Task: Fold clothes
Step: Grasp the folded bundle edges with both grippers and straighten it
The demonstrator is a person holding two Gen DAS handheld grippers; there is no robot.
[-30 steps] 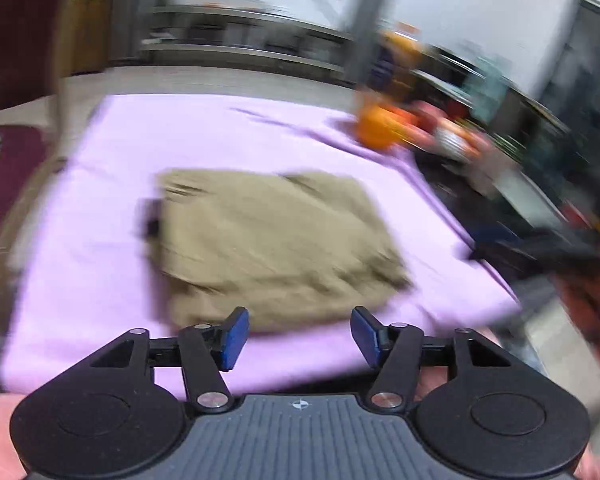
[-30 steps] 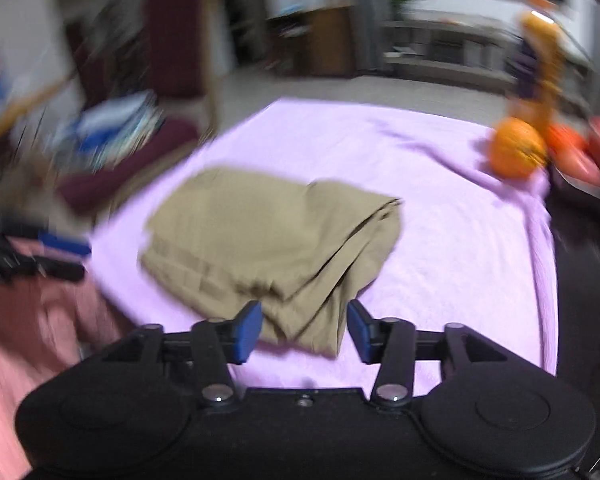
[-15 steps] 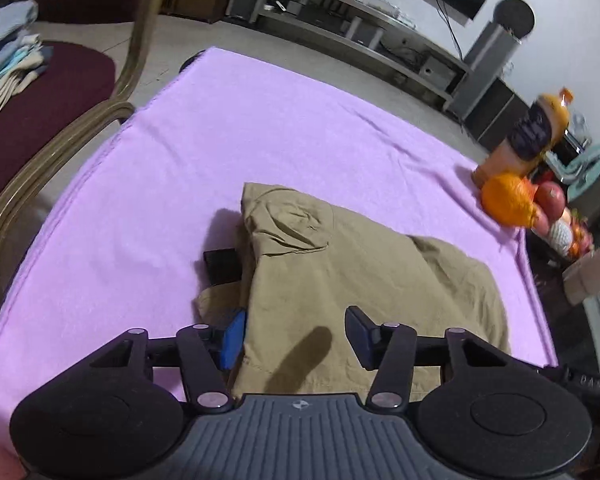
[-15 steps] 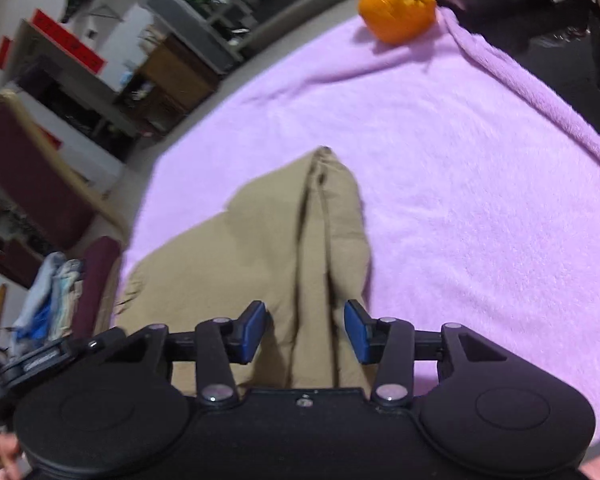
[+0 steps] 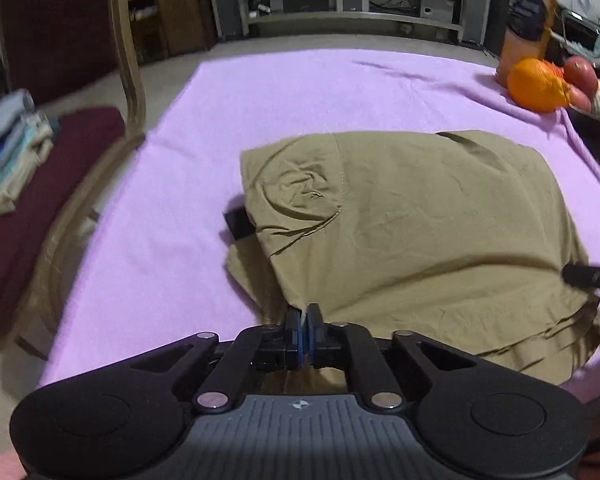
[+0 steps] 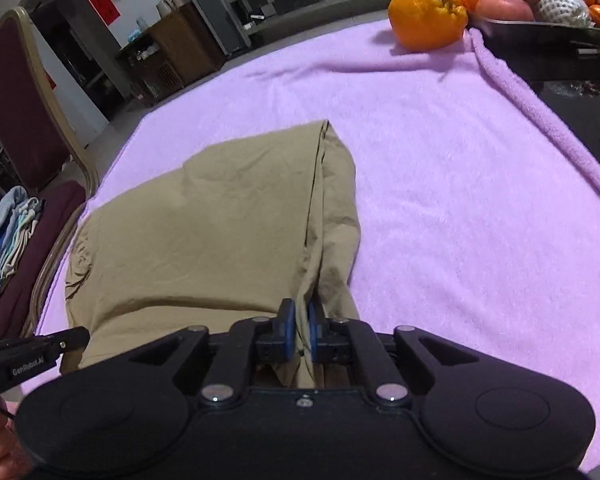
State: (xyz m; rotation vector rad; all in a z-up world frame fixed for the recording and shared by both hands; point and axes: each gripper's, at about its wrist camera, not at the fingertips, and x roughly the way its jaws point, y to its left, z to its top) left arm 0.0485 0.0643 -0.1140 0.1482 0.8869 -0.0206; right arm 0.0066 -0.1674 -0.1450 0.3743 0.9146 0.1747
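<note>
A folded khaki garment (image 5: 420,220) lies on the purple blanket (image 5: 280,92); it also shows in the right wrist view (image 6: 204,232). My left gripper (image 5: 303,320) is shut on the garment's near left edge, blue pads pressed together over the cloth. My right gripper (image 6: 300,320) is shut on the garment's near right edge, with a fold of cloth between its pads. A black tag or label (image 5: 240,222) sticks out from under the garment's left side. The other gripper's tip shows at the edge of each view.
An orange (image 5: 538,84), a juice bottle (image 5: 528,20) and a fruit tray (image 6: 540,20) stand at the blanket's far right. A maroon chair (image 5: 40,184) with stacked folded clothes (image 6: 8,236) stands to the left. Shelves line the back wall.
Both grippers have closed from open onto the garment's near edge. Both have moved in low over the cloth.
</note>
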